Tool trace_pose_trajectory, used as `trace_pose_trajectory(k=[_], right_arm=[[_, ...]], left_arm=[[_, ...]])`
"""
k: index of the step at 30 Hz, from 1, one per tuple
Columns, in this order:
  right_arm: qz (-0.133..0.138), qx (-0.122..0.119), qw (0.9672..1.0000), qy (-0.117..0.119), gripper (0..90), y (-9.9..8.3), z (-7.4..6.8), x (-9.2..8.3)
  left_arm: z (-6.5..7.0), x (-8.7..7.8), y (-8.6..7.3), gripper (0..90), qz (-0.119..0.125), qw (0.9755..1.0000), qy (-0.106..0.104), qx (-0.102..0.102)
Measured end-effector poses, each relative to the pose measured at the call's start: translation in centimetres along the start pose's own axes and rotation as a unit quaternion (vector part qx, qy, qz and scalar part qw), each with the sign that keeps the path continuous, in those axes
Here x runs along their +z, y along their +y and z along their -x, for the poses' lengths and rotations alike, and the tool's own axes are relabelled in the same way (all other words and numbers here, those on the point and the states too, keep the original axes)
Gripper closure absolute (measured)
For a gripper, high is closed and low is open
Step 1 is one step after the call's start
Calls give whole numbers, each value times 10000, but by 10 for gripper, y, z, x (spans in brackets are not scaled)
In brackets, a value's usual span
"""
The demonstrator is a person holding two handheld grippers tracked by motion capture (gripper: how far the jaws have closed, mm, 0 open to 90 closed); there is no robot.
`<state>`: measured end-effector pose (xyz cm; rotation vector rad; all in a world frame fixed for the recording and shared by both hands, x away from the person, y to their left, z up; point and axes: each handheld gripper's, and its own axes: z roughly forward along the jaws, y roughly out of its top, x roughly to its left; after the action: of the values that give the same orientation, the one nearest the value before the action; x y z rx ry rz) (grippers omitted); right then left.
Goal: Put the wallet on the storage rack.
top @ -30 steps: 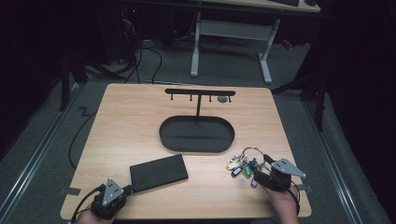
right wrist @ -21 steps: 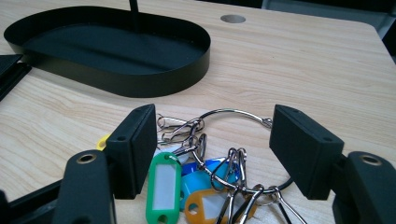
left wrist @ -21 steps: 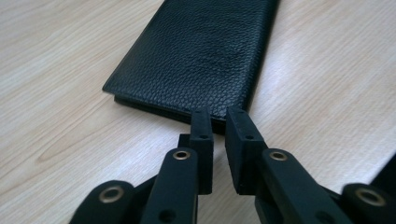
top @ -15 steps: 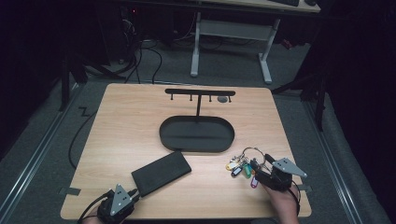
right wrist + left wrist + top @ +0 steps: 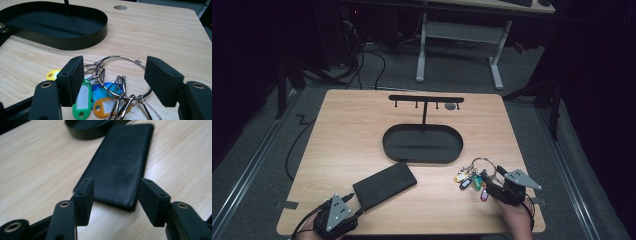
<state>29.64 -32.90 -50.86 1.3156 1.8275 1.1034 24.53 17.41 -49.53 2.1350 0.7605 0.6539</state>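
**Wallet lying free ahead of left gripper; key ring sitting between the right jaws**

The left gripper is sitting at the table's 7 o'clock corner, pointing toward 2 o'clock. Its jaws have just been opening and are now standing wide. The black wallet is lying flat on the wood just ahead of them, its near short edge level with the fingertips, not pressed by either pad. In the high view the wallet is lying slanted, long axis running from 8 to 2 o'clock, with its far end close to the oval black tray.

The right gripper is resting at the table's 5 o'clock corner, jaws standing wide. The bunch of keys is lying on the table between and just ahead of them, at 11 o'clock from the hand; the pads are not pressing on it. Its metal ring is carrying yellow, green, blue and orange tags.

The tag windows are showing no writing that can be read. The wallet is showing grained leather and no brand.
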Motion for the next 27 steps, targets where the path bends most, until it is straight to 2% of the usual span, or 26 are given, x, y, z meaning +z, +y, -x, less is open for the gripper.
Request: trace_pose_trajectory(k=[2, 4, 6, 9, 15, 16, 17, 21, 24, 26, 27], right_arm=[[-11, -18, 10000, 50, 327, 0, -1, 1], [-19, -29, 9999, 121, 319, 1, -1, 2], [-19, -26, 9999, 152, 319, 1, -1, 2], [-147, 115, 9995, 267, 329, 1, 1, 3], [-326, 144, 9988, 338, 342, -2, 1, 0], [-398, 189, 9984, 354, 342, -3, 1, -5], [-398, 182, 9983, 371, 342, -4, 1, -9], [-402, 97, 9986, 331, 342, -7, 0, -18], [-476, 153, 9983, 292, 342, -11, 2, -22], [-508, 186, 9981, 288, 343, -13, 4, -23], [-493, 234, 9982, 261, 346, -14, 5, -26]], left_arm=[[2, 7, 8, 443, -12, 9999, -96, 87], [7, 19, 17, 470, -105, 9994, -189, 286], [12, 33, 26, 480, -274, 9976, -214, 593], [16, 47, 33, 470, -289, 9967, -282, 704], [16, 60, 27, 449, -366, 9945, -418, 886], [16, 62, 26, 450, -379, 9942, -431, 915], [17, 67, 25, 446, -462, 9926, -439, 1029], [18, 72, 24, 431, -569, 9909, -424, 1143], [21, 75, 24, 400, -589, 9898, -298, 1259], [23, 75, 24, 399, -589, 9899, -239, 1270], [23, 76, 22, 415, -510, 9905, -192, 1265]])
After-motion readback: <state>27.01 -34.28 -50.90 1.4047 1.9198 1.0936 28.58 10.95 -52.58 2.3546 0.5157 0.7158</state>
